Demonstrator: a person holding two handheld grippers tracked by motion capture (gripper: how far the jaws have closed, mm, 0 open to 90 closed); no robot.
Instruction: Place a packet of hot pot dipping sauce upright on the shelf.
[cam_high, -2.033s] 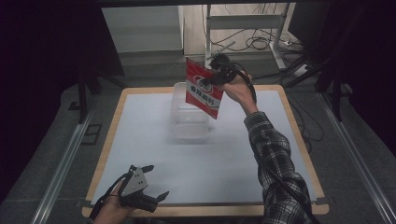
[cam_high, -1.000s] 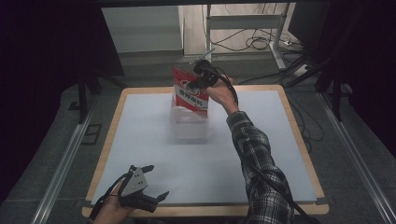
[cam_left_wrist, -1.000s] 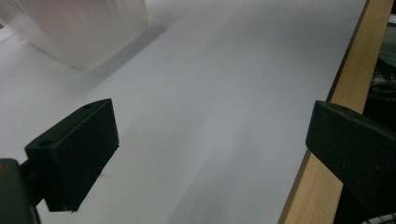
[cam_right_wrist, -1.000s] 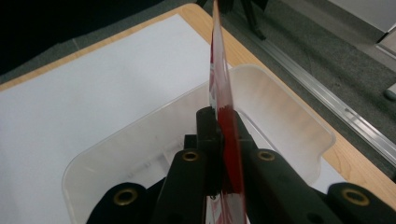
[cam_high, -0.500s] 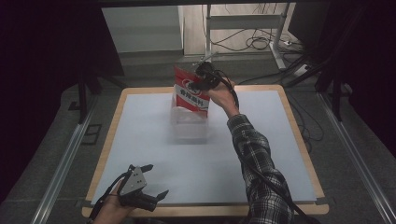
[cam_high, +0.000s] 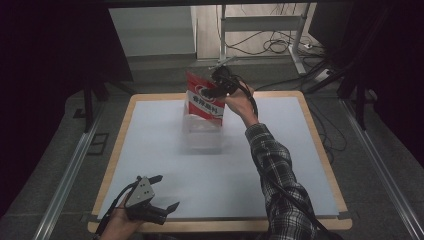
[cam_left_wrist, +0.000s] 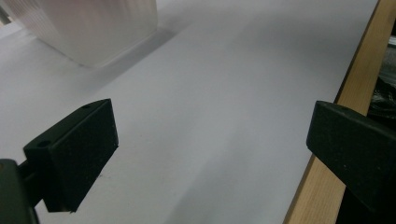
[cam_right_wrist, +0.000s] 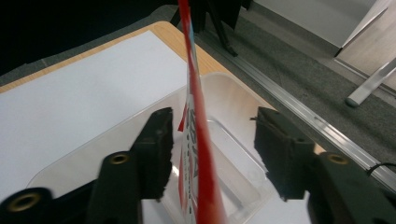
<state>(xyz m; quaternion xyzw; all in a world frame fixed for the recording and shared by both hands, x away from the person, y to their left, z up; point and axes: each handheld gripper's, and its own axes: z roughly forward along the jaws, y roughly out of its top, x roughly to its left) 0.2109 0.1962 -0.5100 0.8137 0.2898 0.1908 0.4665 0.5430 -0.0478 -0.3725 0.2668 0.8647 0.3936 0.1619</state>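
A red and white snack packet (cam_high: 204, 100) stands upright in a clear plastic container (cam_high: 202, 136) at the far middle of the table. My right gripper (cam_high: 220, 85) is at the packet's top right edge. In the right gripper view the thin packet (cam_right_wrist: 196, 140) rises edge-on between the spread jaws, close to the left one, with a wide gap to the right one, and the container (cam_right_wrist: 236, 140) lies below. The right gripper (cam_right_wrist: 212, 126) is open. My left gripper (cam_high: 162, 192) rests open near the table's front left corner, and the left gripper (cam_left_wrist: 210, 130) holds nothing.
The white table top (cam_high: 150, 150) has a wooden rim (cam_left_wrist: 327, 140) running just beside the left gripper's right jaw. The container's frosted wall (cam_left_wrist: 93, 28) shows far off in the left gripper view. Cables and a metal stand leg (cam_high: 300, 45) lie on the floor beyond the table.
The right gripper carried the red packet leftward and down over the clear container, then nearly stopped. The left gripper has not moved.
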